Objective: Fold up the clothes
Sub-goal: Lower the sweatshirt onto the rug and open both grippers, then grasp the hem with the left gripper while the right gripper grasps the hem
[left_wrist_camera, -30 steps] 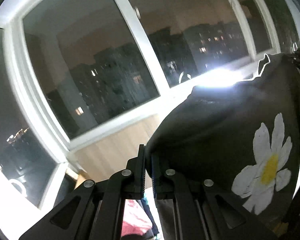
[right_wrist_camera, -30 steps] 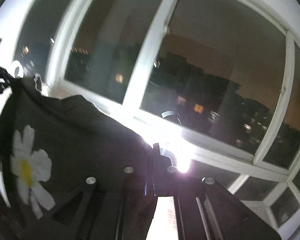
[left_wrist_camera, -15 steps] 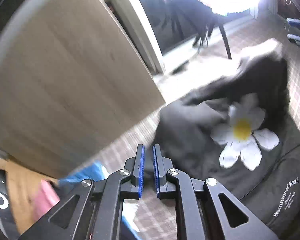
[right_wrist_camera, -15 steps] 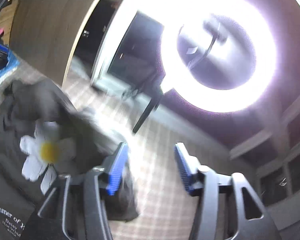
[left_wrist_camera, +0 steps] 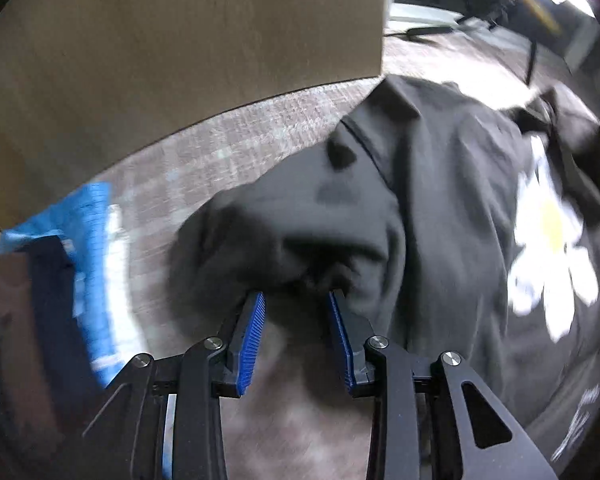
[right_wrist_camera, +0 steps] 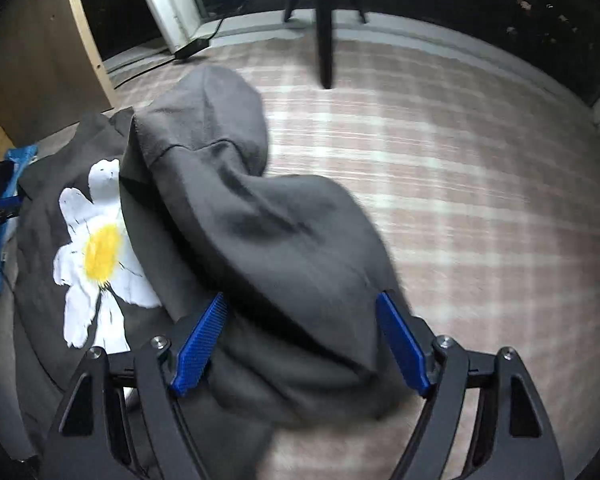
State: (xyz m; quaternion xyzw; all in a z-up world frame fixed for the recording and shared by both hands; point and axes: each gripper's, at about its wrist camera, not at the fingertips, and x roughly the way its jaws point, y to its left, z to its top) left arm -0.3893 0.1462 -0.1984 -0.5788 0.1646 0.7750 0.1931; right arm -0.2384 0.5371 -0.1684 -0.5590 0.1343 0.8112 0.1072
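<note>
Left wrist view: left gripper jaws parted, tips at a bunched sleeve of the dark grey hoodie mid-frame | right gripper spread wide, loose sleeve between the pads, nothing pinched | hoodie's daisy print faces up at left, lying on the plaid cloth | no containers showing

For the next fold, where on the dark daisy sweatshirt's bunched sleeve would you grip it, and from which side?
Probably at the rounded far end of the bunched sleeve, coming in from the checked blanket side. That end lies free on top of the sweatshirt with bare blanket beside it, while the near part is piled between the open right gripper fingers. The left gripper is open too.
</note>
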